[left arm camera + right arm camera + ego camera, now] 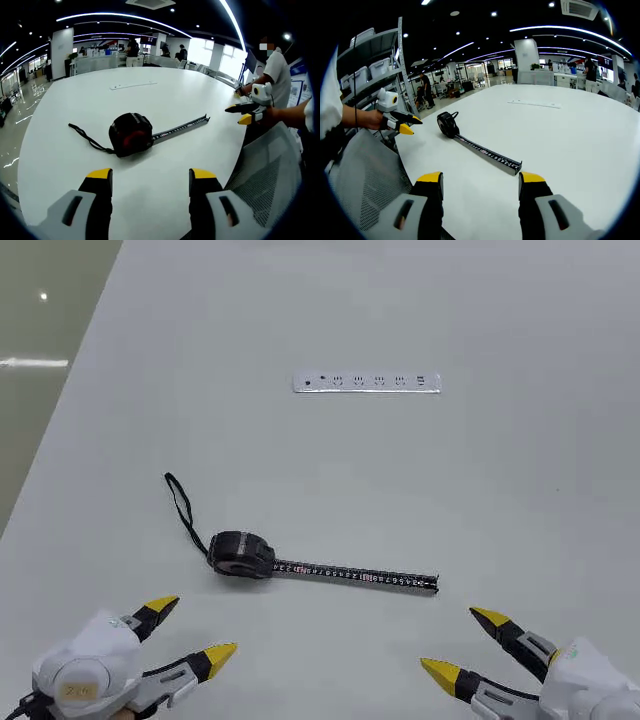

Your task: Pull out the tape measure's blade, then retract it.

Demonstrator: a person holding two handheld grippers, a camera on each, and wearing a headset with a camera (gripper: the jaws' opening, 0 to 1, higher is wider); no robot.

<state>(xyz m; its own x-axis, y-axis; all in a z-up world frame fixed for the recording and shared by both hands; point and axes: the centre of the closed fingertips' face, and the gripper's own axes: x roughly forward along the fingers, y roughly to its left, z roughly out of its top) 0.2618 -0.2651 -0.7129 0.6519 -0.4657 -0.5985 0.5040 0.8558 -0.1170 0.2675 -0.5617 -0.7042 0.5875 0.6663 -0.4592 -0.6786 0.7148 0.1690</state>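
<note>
A black tape measure [240, 554] lies on the white table [340, 460] with its blade [355, 576] drawn out to the right, ending at a hook [434, 584]. A black wrist strap [182, 506] trails to its upper left. My left gripper [190, 630] is open near the table's front edge, below and left of the case [131, 133]. My right gripper [466, 642] is open below and right of the blade tip [516, 167]. Neither touches the tape. In the right gripper view the case [448, 124] is at the blade's far end.
A white power strip [366, 382] lies flat further back on the table. The table's left edge [60, 400] drops to a glossy floor. People stand at desks [132, 51] far behind. A grey mesh chair back [367, 175] is near the front edge.
</note>
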